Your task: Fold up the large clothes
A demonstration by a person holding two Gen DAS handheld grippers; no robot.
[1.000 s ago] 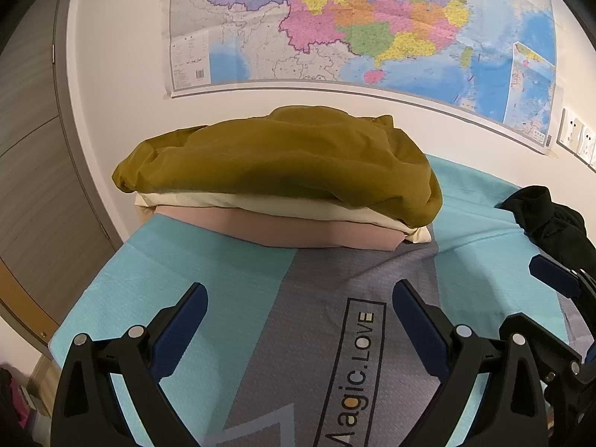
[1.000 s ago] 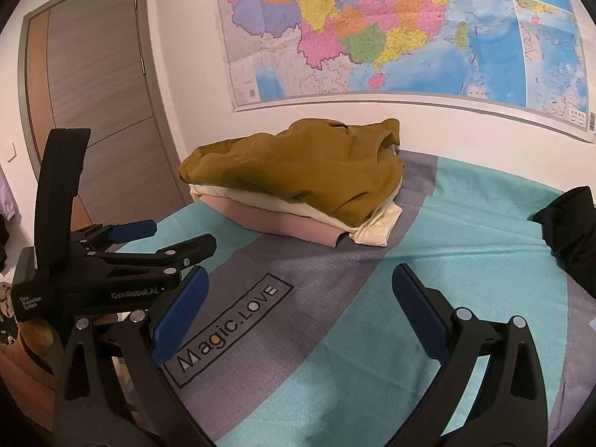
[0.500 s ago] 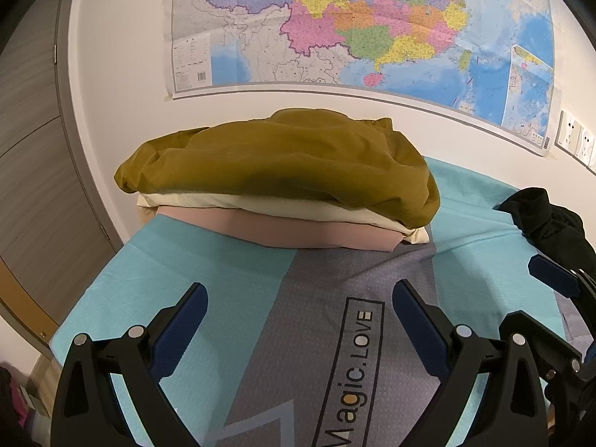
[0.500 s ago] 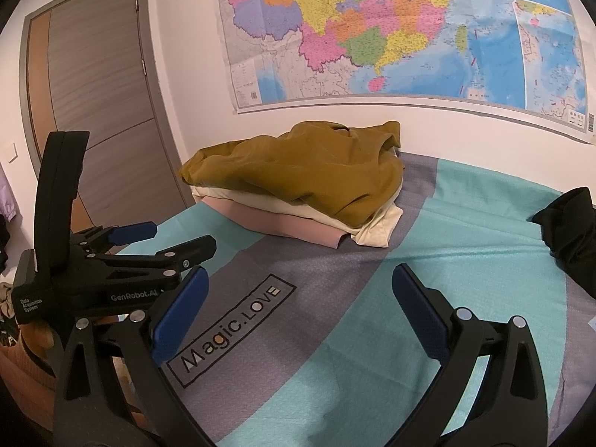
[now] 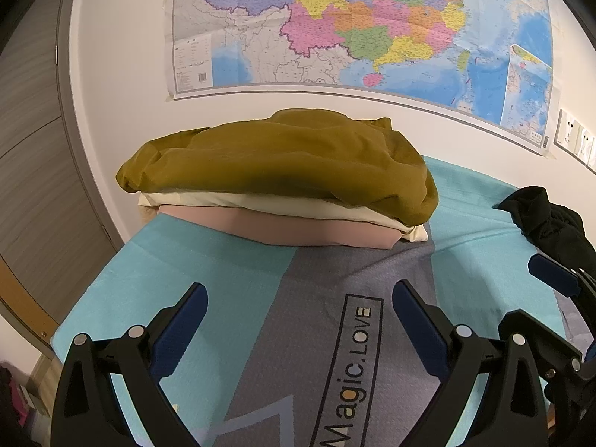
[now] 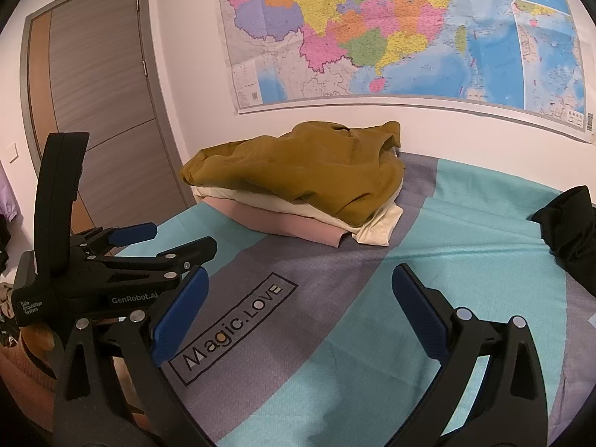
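A stack of folded clothes lies at the far side of the bed: a mustard garment on top, a cream one under it, a pink one at the bottom. A crumpled black garment lies to the right. My left gripper is open above the printed bedcover, short of the stack, holding nothing. My right gripper is open too, over the cover. The left gripper shows from the side in the right wrist view.
The teal and grey bedcover carries a "Magic.LOVE" print. A large map hangs on the white wall behind. A grey door stands at the left. Wall sockets sit at the right.
Both views have shifted only slightly; the stack sits a touch lower and to the right in frame. Both grippers stay open and empty.
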